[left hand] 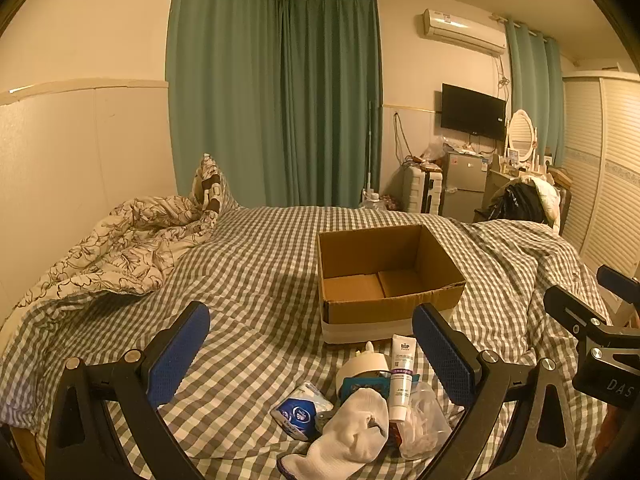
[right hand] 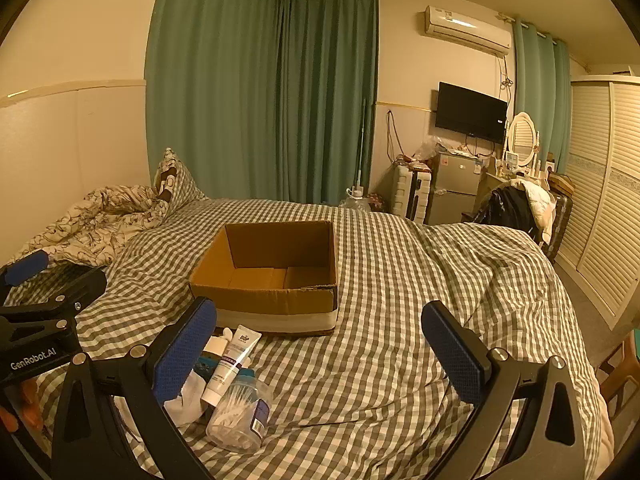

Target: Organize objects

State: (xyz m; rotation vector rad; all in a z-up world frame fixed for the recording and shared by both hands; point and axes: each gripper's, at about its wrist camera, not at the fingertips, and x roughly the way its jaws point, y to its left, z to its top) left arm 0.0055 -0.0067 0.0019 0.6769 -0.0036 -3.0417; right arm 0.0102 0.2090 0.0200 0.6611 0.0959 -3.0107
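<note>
An empty open cardboard box (left hand: 384, 276) (right hand: 272, 276) sits on the checked bed. In front of it lies a small pile: a white cream tube (left hand: 401, 376) (right hand: 230, 364), a white sock (left hand: 352, 436), a blue tissue pack (left hand: 298, 414), a roll of tape (left hand: 362, 366) and a clear jar of cotton swabs (right hand: 240, 416) (left hand: 424, 420). My left gripper (left hand: 312, 356) is open and empty, hovering above the pile. My right gripper (right hand: 320, 356) is open and empty, to the right of the pile.
A rumpled floral quilt (left hand: 120, 248) lies at the bed's left by the wall. Beyond the bed stand green curtains (left hand: 276, 100), a small fridge (left hand: 464, 184), a chair with clothes (left hand: 524, 200) and a louvred wardrobe (left hand: 608, 184).
</note>
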